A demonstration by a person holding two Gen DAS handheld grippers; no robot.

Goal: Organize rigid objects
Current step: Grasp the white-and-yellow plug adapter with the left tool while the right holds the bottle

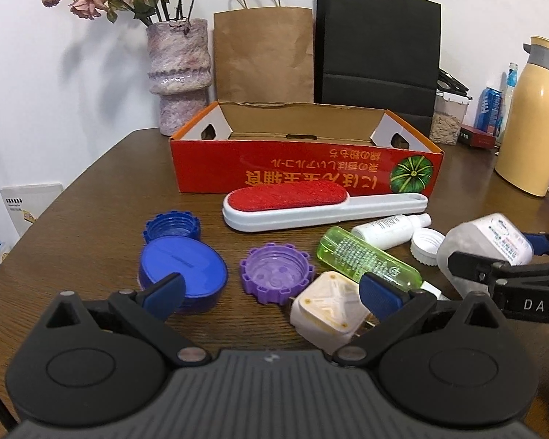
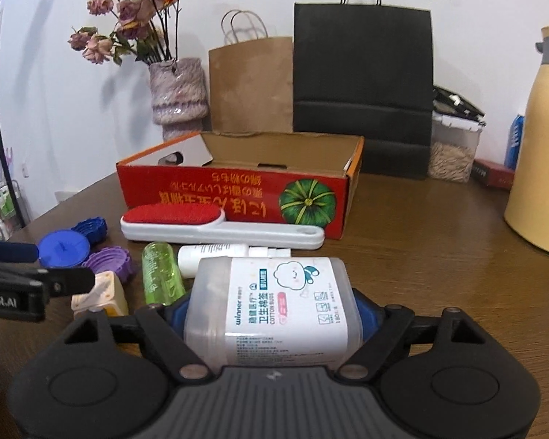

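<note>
The right claw [image 2: 271, 314] was clenched on a cotton-bud box [image 2: 274, 300], its blue pads pressed against both sides, angled down just above the tabletop [image 2: 439, 274]. The left claw [image 1: 271, 292] hung released over a white plug [image 1: 325, 307], gripping nothing. The red carton [image 1: 303, 168] behind looked empty, so sorting had barely begun: the lint brush [image 1: 322, 205], green bottle [image 1: 369, 259], white bottle [image 1: 388, 230], purple cap [image 1: 276, 272] and blue lids [image 1: 183, 270] lay loose in front of it.
</note>
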